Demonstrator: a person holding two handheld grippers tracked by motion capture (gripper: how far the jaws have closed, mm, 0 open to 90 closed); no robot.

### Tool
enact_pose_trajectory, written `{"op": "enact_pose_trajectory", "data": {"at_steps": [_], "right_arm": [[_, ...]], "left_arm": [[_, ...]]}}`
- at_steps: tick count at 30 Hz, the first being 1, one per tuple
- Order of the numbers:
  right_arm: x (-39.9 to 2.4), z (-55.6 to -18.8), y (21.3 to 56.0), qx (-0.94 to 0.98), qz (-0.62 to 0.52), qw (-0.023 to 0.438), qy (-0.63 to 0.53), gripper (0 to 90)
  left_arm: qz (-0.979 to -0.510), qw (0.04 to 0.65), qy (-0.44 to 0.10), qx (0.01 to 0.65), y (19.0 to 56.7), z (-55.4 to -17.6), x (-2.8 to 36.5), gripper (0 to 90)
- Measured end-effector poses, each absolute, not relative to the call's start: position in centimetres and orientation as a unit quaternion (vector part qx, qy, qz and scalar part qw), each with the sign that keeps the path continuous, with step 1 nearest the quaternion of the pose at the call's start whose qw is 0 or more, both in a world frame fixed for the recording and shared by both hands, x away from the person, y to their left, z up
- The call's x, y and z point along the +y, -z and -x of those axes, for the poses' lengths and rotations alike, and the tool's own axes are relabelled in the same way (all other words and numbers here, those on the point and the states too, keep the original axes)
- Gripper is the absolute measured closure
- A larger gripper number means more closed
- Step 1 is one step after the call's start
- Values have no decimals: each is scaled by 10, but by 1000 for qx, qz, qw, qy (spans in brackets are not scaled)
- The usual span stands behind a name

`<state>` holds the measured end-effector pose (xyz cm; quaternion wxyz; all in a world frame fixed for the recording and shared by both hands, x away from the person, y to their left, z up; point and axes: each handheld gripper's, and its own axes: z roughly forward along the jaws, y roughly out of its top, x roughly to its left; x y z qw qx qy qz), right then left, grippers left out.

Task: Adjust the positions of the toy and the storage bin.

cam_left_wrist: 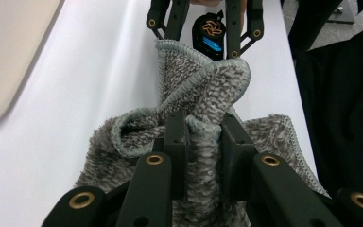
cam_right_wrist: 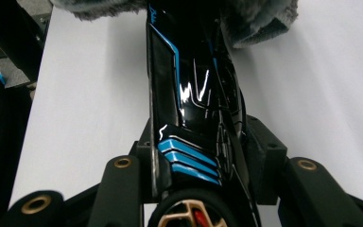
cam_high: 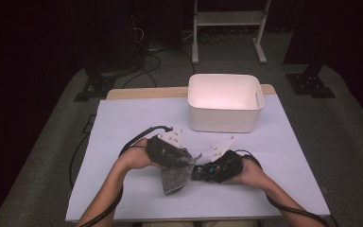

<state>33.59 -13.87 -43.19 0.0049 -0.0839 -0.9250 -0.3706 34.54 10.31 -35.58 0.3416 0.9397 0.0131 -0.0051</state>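
Left tool (cam_left_wrist: 203,137) pinches the grey cloth (cam_left_wrist: 203,85); right tool (cam_right_wrist: 201,156) grips a black-and-blue object (cam_right_wrist: 194,94) under it.

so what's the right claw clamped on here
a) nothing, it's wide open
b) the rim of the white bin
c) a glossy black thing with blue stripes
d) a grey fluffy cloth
c: in the right gripper view the right claw has its jaws pressed on both sides of a glossy black thing with blue stripes, whose far end goes into the grey cloth that the left claw pinches.
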Motion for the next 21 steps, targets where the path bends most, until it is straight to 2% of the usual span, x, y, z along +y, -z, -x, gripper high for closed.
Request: {"op": "enact_pose_trajectory", "data": {"at_steps": [9, 12, 14, 17, 20, 21], "right_arm": [[-107, -339, 443, -929, 66, 17, 363, 558], [-108, -339, 443, -928, 75, 21, 365, 551], [-111, -338, 442, -927, 78, 14, 367, 498], [-124, -336, 440, -922, 87, 8, 377, 486], [-143, -331, 441, -917, 101, 0, 385, 510], [-147, -330, 441, -917, 105, -1, 386, 564]], "left_arm": [[-938, 344, 8, 40, 376, -339, 129, 761], [-941, 337, 6, 39, 375, -339, 127, 761], [-943, 330, 1, 36, 374, -339, 126, 760], [-944, 329, 0, 35, 374, -338, 125, 760], [-943, 332, 3, 34, 374, -338, 125, 760], [-942, 334, 3, 33, 374, -338, 124, 761]]}}
